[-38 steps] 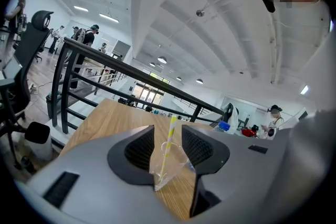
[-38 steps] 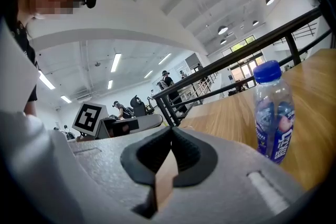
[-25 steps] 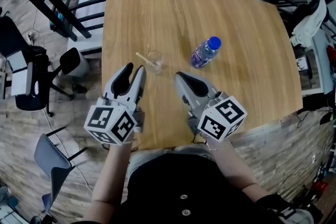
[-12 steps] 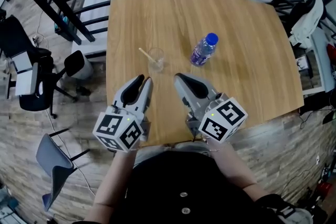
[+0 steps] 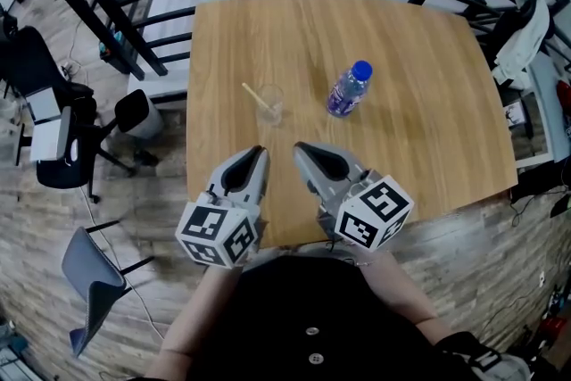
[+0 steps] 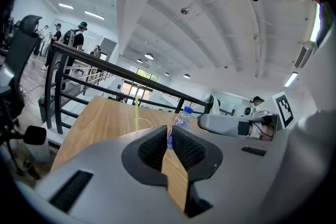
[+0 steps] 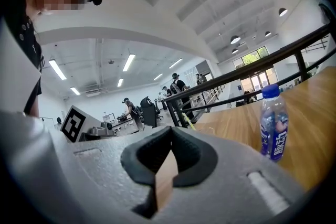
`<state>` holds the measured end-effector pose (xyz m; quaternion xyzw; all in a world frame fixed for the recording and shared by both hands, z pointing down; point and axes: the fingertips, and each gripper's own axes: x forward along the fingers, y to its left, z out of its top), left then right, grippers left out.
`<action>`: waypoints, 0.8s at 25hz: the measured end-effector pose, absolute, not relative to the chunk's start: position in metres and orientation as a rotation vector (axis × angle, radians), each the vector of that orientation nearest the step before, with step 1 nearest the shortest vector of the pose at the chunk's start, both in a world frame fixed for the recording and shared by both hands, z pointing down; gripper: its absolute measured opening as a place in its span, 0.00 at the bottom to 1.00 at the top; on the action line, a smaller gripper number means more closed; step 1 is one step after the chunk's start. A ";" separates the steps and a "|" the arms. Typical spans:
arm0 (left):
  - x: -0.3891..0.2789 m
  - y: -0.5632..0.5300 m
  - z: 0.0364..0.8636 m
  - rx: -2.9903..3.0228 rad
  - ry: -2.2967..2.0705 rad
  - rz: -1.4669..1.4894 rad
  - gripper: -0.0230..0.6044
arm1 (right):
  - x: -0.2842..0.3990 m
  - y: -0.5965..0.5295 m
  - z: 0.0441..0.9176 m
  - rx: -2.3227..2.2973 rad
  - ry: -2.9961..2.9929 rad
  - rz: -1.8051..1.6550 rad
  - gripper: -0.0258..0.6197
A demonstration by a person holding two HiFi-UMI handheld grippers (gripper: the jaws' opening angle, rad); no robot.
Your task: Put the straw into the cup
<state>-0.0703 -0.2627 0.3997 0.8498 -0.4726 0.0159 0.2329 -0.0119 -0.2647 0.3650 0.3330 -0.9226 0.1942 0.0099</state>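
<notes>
Left gripper [image 5: 259, 153]: low over the near table edge, left of centre, pointing away from the person. Jaws closing. A thin slit shows at the tips; nothing is between them and the pads press on nothing. Marker cube at its rear.

Cup [image 5: 269, 103]: clear, upright on the table [image 5: 419, 31], beyond the left gripper's tips and well apart from them.

Straw [image 5: 253, 94]: pale yellow. Lower end inside the cup, upper end leaning out over the rim toward the table's left edge. Neither gripper touches cup or straw.

Right gripper [image 5: 301, 148]: just beside the left one at the near edge, also pointing away. Jaws clenched tip to tip, empty.

Bottle [image 5: 347, 89]: clear, blue cap and label, upright. Stands right of the cup and apart from it, beyond the right gripper.

Railing [image 6: 105, 64]: black, runs behind the table's far edge.
</notes>
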 end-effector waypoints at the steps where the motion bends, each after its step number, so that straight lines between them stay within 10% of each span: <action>1: -0.070 -0.262 0.402 2.331 -1.297 0.050 0.11 | -0.013 -0.263 0.366 1.029 -2.880 0.606 0.04; 20: -0.066 -0.261 0.420 2.274 -1.284 0.120 0.07 | -0.024 -0.259 0.381 0.935 -2.842 0.602 0.04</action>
